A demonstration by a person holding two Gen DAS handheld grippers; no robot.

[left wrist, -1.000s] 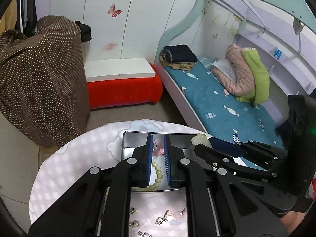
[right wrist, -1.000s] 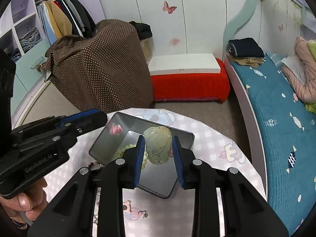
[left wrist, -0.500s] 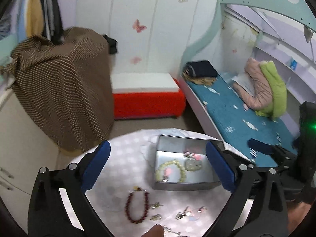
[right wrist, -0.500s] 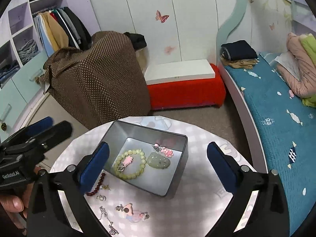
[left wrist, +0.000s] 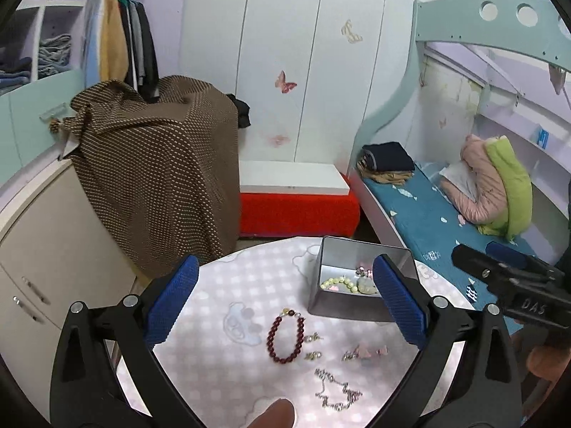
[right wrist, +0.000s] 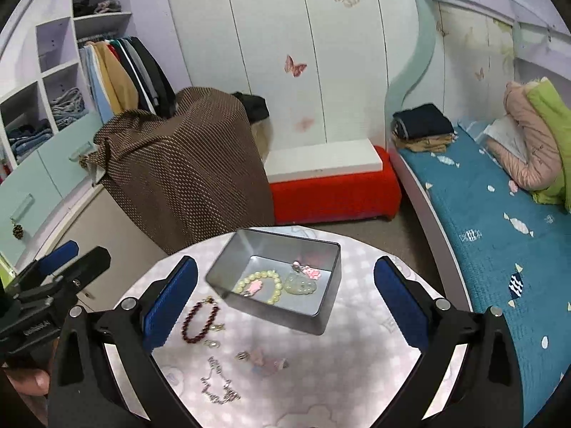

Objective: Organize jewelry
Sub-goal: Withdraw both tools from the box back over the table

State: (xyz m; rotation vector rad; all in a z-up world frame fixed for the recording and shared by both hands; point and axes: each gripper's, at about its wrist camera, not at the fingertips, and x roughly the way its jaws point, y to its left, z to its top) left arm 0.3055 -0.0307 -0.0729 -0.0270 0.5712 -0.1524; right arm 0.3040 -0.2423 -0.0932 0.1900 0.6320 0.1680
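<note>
A grey metal tin [left wrist: 351, 308] [right wrist: 285, 312] stands on the round table. In it lie a pale green bead bracelet [left wrist: 335, 282] [right wrist: 255, 278], a jade pendant [left wrist: 364, 286] [right wrist: 301, 283] and a pink charm [right wrist: 311, 272]. Loose on the cloth in front of the tin are a dark red bead bracelet [left wrist: 285, 335] [right wrist: 200, 322], a silver chain [left wrist: 335, 390] [right wrist: 218, 381], small earrings [left wrist: 313, 346] and a pink charm [left wrist: 367, 351] [right wrist: 267, 358]. My left gripper [left wrist: 284, 265] is open and empty, held back from the tin above the red bracelet. Open and empty too, my right gripper [right wrist: 285, 264] hovers before the tin.
The table [left wrist: 221, 321] wears a pink-and-white check cloth, with its rim close on every side. Behind it are a brown dotted cover [right wrist: 185, 171] and a red bench [right wrist: 335, 192], with a blue bed [right wrist: 492, 221] to the right. A thumb [left wrist: 276, 413] shows at the bottom.
Both grippers opened, the left over the green bracelet and the right letting go of the jade pendant, which now lies in the tin. Both have drawn back and up from the tin.
</note>
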